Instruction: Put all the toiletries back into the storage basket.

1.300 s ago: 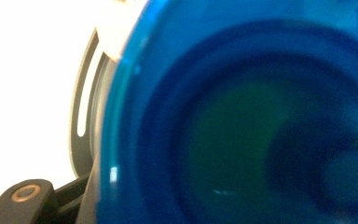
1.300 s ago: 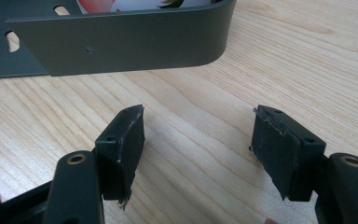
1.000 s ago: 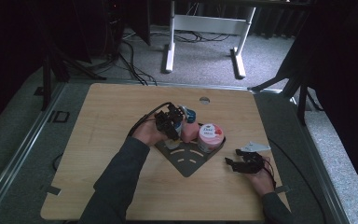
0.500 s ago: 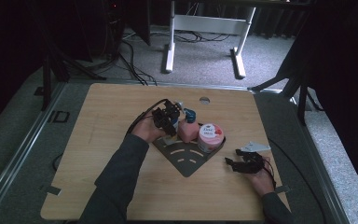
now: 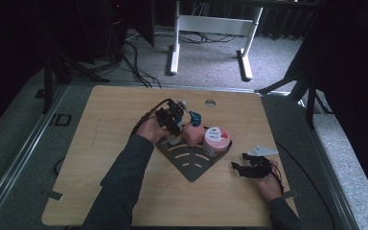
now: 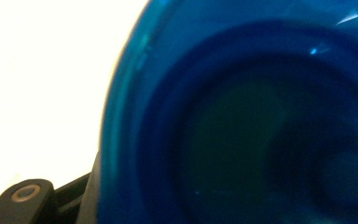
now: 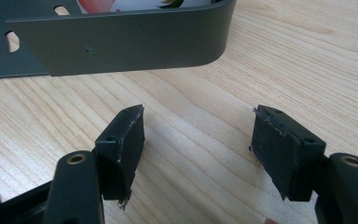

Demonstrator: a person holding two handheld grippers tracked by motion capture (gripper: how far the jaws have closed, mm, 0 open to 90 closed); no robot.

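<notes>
My left gripper is down over the pale bottle at the left corner of the tray, which lies about mid-surface. In the left gripper view a blue, see-through shape sits right against the lens. One jaw peeks out beside it, and I cannot tell whether my pads press on anything or merely stand around it.

That is the first risk. If I lift on a grip I cannot confirm, the bottle may slip or tip. It appears to touch the pink bottle, whose blue pump top rises close by my gripper. A sideways pull or a tilted lift could knock the pink bottle over, and it would fall toward the jar standing just beside it at the tray's right corner. The cable trailing off my left gripper toward the far edge could also catch that pump if I swing right.

My right gripper rests near the front right corner of the surface, jaws wide with nothing between them, facing the tray's low wall. It steadies nothing, so a hard tug on the bottle could drag the light tray across the wood. If I bring the right gripper in, the tray's wall and the jar lie in its way.

The near half of the tray is bare, so that side looks the safest for moving the bottle out.
</notes>
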